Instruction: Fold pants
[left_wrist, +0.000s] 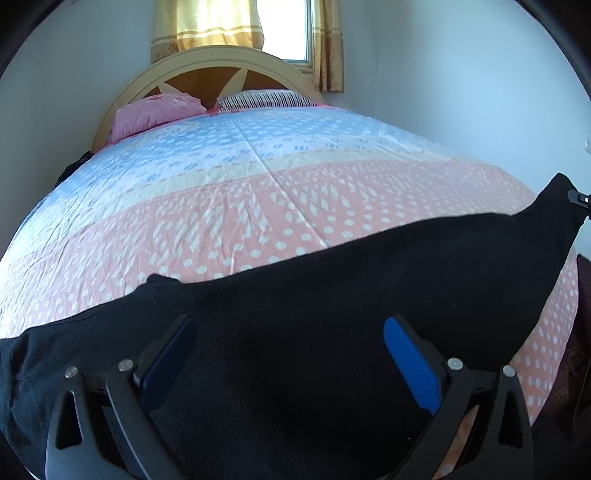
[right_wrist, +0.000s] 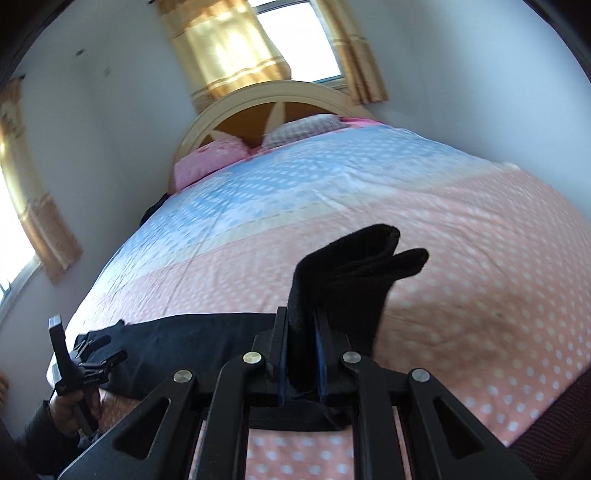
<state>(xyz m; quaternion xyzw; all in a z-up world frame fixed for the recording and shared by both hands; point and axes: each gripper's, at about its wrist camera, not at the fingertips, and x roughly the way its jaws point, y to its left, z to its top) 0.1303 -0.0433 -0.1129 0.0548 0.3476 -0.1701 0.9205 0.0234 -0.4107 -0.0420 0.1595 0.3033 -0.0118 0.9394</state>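
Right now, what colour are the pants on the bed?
Black. The pants show best in the left wrist view, spread across the pink dotted bed.

Bed (left_wrist: 258, 206) fills the room's middle, covered in a dotted spread banded blue, cream and pink. Arched wooden headboard (left_wrist: 207, 70) at the far wall. Two pillows (left_wrist: 159, 110) against it, one pink, one striped. Window (left_wrist: 286, 29) above, daylight bright, gold curtains (left_wrist: 207, 26) either side. Walls (left_wrist: 443, 74) plain white. Second curtained window (right_wrist: 14, 236) on the left wall.

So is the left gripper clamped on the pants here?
No: in the left wrist view the left gripper stands wide open above the black pants, its blue pads pressing on no cloth.
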